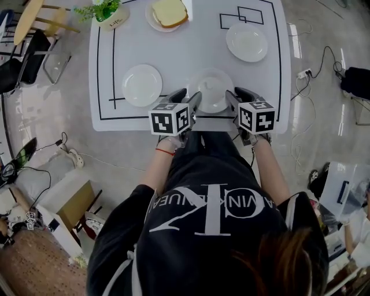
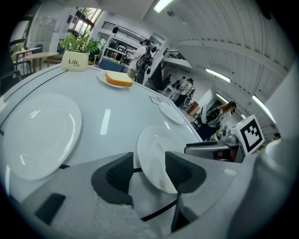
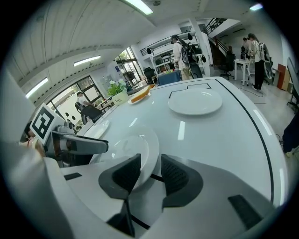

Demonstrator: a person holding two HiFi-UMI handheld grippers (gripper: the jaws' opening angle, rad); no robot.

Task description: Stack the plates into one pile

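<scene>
Left gripper [image 2: 149,169] and right gripper [image 3: 150,171], jaws apart, each straddle the near plate [image 1: 211,87]

White table [image 1: 191,52], ruled with black outlines, and two overlapping rectangles [image 1: 243,16] are drawn near its far right. Over at the far-left corner stands a potted plant [image 1: 107,11], its white pot printed "Life". Just right of it lies a slice of bread [image 1: 169,11]. Down on the glossy floor [image 1: 52,115] there's a power strip [image 1: 303,73] on the right, a second power strip [image 1: 73,157] on the left, and a cardboard box [image 1: 74,203] nearer in. People [image 3: 180,49] stand about in the background.
</scene>
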